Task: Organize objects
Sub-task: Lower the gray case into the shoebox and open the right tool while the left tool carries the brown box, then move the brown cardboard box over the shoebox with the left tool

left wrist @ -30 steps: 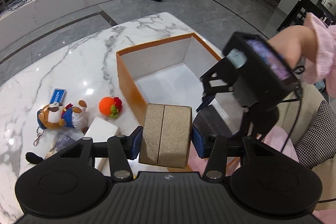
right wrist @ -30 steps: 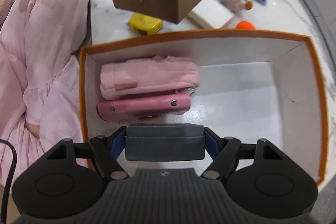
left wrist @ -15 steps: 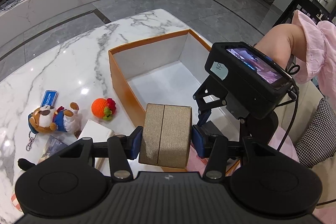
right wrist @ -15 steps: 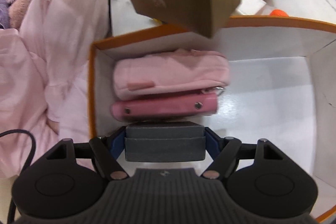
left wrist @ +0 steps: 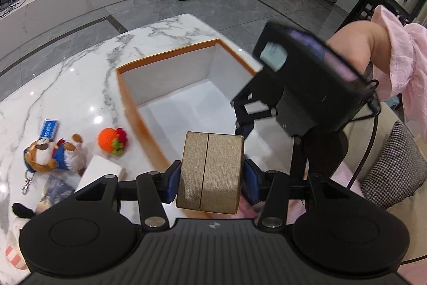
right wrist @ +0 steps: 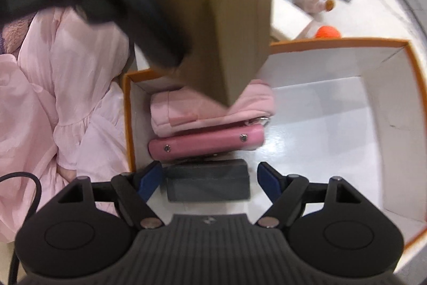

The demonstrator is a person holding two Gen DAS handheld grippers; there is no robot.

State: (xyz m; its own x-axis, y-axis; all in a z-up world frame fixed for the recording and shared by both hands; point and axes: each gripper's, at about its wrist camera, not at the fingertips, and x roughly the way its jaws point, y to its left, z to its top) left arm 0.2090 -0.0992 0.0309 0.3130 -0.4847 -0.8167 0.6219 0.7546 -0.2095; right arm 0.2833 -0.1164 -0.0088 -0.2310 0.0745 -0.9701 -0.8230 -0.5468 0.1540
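Released since the earlier frame, grey box (right wrist: 208,183) lies crosswise between the right gripper's (right wrist: 210,179) parted pads; left gripper (left wrist: 212,176) clamps upright brown box (left wrist: 210,172) over orange bin (left wrist: 128,108)

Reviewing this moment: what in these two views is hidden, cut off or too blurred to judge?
- Left wrist view: the tan box, clamped in the left hand-held gripper, hides the near end of the orange box.
- Right wrist view: the tan box covers part of the pink pouch.
- Right wrist view: blur leaves unclear whether the right hand-held gripper touches the grey case.
- Left wrist view: the keychain tag is too small to read.
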